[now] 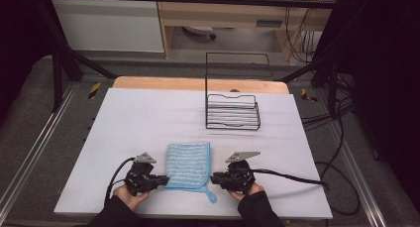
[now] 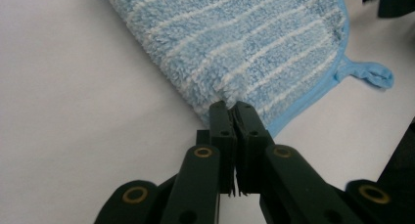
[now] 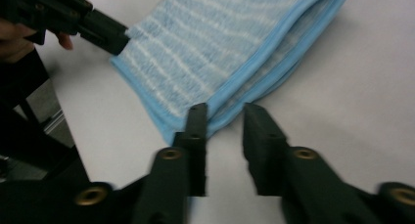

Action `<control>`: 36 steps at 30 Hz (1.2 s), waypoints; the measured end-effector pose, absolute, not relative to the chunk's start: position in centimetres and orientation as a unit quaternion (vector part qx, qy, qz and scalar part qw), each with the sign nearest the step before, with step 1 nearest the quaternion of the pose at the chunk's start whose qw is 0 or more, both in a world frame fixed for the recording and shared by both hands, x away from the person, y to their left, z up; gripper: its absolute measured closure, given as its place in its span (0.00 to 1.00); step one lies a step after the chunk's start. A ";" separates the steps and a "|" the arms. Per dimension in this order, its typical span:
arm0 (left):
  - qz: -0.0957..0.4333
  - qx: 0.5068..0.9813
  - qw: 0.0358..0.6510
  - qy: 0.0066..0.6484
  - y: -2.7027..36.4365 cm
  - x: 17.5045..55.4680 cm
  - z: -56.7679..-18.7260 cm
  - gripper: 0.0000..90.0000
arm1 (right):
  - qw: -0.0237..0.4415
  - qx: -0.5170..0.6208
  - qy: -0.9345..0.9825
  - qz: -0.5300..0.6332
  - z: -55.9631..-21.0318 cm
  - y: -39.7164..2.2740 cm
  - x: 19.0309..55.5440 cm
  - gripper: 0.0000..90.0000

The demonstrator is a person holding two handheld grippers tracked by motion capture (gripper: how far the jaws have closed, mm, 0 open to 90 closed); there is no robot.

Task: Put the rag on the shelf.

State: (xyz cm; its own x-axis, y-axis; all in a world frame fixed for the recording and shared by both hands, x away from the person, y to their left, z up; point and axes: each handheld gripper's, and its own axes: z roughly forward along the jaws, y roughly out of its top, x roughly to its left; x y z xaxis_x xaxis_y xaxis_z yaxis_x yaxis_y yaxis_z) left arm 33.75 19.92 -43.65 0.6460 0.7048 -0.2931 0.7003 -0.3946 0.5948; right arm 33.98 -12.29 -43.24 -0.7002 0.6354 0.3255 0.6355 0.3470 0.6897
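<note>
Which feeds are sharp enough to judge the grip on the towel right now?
Left gripper view: crisp, left gripper shut on the towel edge. Right gripper view: motion-blurred, right gripper jaws apart at the hem. High view: evenly lit table, dark surroundings, detail too small.

We see a folded, light blue, fluffy microfibre cloth (image 1: 187,165) with thin white stripes and a smooth blue stitched border, lying flat on the white table cover (image 1: 138,123). It sits near the cover's front edge, roughly centred across its width. Its layers are stacked, bound edges together on one side. A small blue hanging loop (image 2: 373,74) sticks out from one front corner.
</note>
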 end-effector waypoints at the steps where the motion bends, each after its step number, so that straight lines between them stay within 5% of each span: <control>1: 0.003 0.835 0.355 0.421 19.9 33.7 -43.6 0.97 | -0.010 -0.384 -0.819 -0.427 -43.1 -12.4 34.0 0.71; 6: 0.026 0.851 0.349 0.392 19.7 33.6 -43.3 0.89 | -0.018 -0.376 -0.815 -0.441 -42.7 -12.6 34.5 0.51; 12: 0.059 0.828 0.384 0.404 20.5 34.9 -41.9 0.50 | -0.043 -0.375 -0.805 -0.457 -42.2 -12.7 36.1 0.25; 19: 0.086 0.803 0.400 0.433 20.1 39.1 -40.6 0.25 | -0.066 -0.386 -0.793 -0.466 -41.8 -12.9 37.6 0.13; 23: 0.099 0.802 0.388 0.444 19.4 40.8 -40.9 0.26 | -0.069 -0.396 -0.789 -0.464 -41.7 -13.0 38.3 0.09; 29: 0.103 0.804 0.358 0.464 18.5 42.8 -42.4 0.40 | -0.080 -0.399 -0.793 -0.454 -41.8 -13.1 38.8 0.08; 36: 0.075 0.807 0.348 0.470 18.3 43.2 -43.5 0.71 | -0.071 -0.412 -0.780 -0.465 -42.2 -12.6 40.1 0.12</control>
